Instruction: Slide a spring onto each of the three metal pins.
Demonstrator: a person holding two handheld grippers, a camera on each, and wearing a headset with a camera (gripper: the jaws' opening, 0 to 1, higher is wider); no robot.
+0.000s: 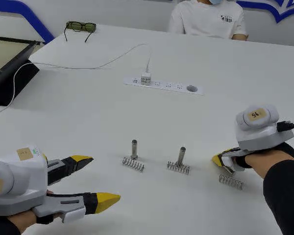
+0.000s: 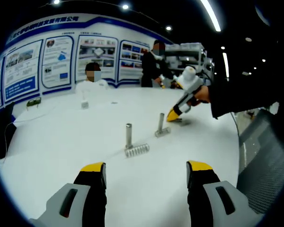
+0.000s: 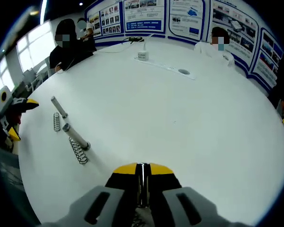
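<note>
- Holding the left tool (image 1: 94,178) spread wide with nothing in it, low at the near-left of the bench (image 1: 88,112).
- The left pin (image 1: 134,148) stands upright. The left spring (image 1: 133,164) lies on its side at the pin's foot, on my side, long axis across the bench. It sits ahead and right of the left tool, which is the nearer one.
- The middle pin (image 1: 181,155) is upright, with the middle spring (image 1: 178,168) lying the same way at its base. Neither pin carries a spring.
- The right tool (image 1: 219,159) has its jaws pressed together, tip down close to the bench. I can't tell if it nips anything. The third spring (image 1: 231,182) lies flat just beside it, on the near side.
- My read: the springs are horizontal and the pins vertical, so each spring needs tipping on end before it goes over a pin top.
- The left gripper view puts the left pin and spring almost dead ahead between the spread jaws, where the head view shows them only obliquely. The right gripper view has both pins off to its left and shows the closure clearly.
</note>
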